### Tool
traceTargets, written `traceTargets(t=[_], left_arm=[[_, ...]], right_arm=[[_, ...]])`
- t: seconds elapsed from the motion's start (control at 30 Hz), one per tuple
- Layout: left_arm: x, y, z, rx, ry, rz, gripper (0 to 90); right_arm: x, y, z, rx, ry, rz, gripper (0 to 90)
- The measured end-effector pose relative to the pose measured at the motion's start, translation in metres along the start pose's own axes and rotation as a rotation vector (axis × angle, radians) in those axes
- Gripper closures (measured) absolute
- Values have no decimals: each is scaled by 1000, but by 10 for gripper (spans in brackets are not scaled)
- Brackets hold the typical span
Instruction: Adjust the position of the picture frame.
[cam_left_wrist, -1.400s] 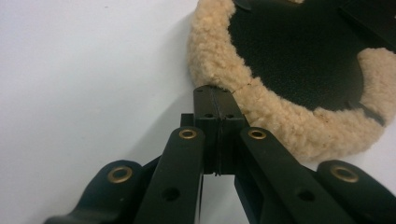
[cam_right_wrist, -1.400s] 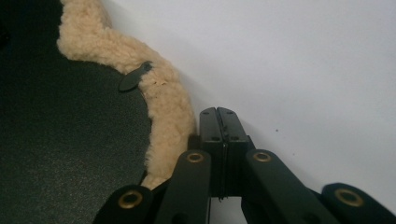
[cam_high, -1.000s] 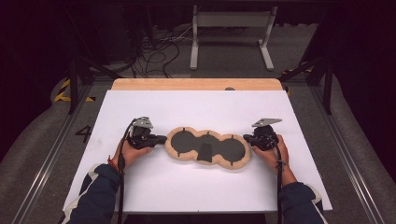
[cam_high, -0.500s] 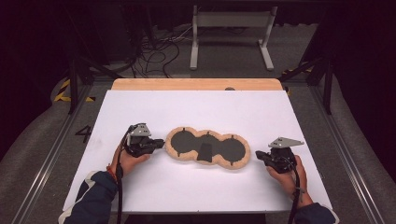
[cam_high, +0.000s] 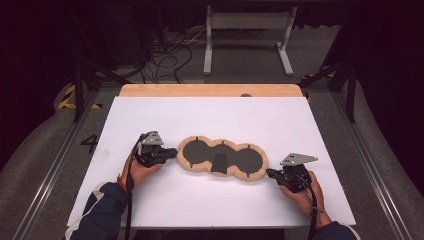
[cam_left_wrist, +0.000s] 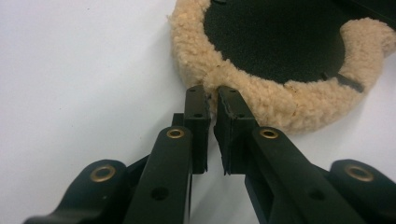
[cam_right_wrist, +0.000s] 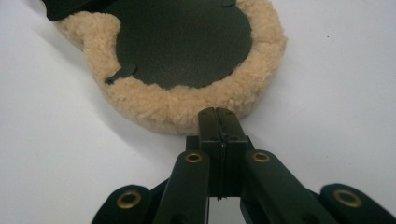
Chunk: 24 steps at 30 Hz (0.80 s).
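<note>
With the left tool (cam_high: 169, 153) pinching the fleece rim of the fleece-edged pad (cam_high: 222, 160) just ahead of it and the right tool (cam_high: 271, 174) clenched empty beside the pad's far end, a one-sided tug risks dragging the pad crooked across the tabletop (cam_high: 210, 120).

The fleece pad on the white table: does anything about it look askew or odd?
The fleece pad lies flat, slanting slightly across the table. A small black flap sticks out over its dark middle. Otherwise nothing stands out.
</note>
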<state>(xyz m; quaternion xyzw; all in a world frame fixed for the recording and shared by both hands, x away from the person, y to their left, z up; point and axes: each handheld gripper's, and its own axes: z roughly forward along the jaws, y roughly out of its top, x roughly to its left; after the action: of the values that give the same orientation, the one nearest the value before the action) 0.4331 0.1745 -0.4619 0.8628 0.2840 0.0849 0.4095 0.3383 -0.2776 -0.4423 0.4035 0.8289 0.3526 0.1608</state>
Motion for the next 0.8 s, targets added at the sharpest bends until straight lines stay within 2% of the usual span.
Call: traceTargets(t=[0.23,0.27,0.3,0.33,0.4,0.43,0.47,0.6,0.7,0.8], left_arm=[[0,0,-1,1,-8,5,838],[0,0,-1,2,-5,5,834],[0,0,-1,2,-3,5,830],[0,0,-1,-2,-2,0,827],[0,-1,0,1,4,-9,827],[2,0,1,5,7,3,827],[2,0,2,5,6,-8,828],[1,0,2,8,8,-2,837],[3,-1,2,9,-16,12,850],[3,-2,2,4,-49,6,878]], right_arm=[[0,1,2,8,10,9,900],[-1,2,2,22,16,11,900],[-1,4,2,61,36,13,900],[1,7,0,97,81,-21,900],[5,8,0,108,53,-37,900],[6,8,2,110,58,-38,900],[7,7,4,117,68,-30,900],[9,6,8,123,70,-33,900],[7,5,9,108,63,-30,900],[4,4,10,89,42,6,900]])
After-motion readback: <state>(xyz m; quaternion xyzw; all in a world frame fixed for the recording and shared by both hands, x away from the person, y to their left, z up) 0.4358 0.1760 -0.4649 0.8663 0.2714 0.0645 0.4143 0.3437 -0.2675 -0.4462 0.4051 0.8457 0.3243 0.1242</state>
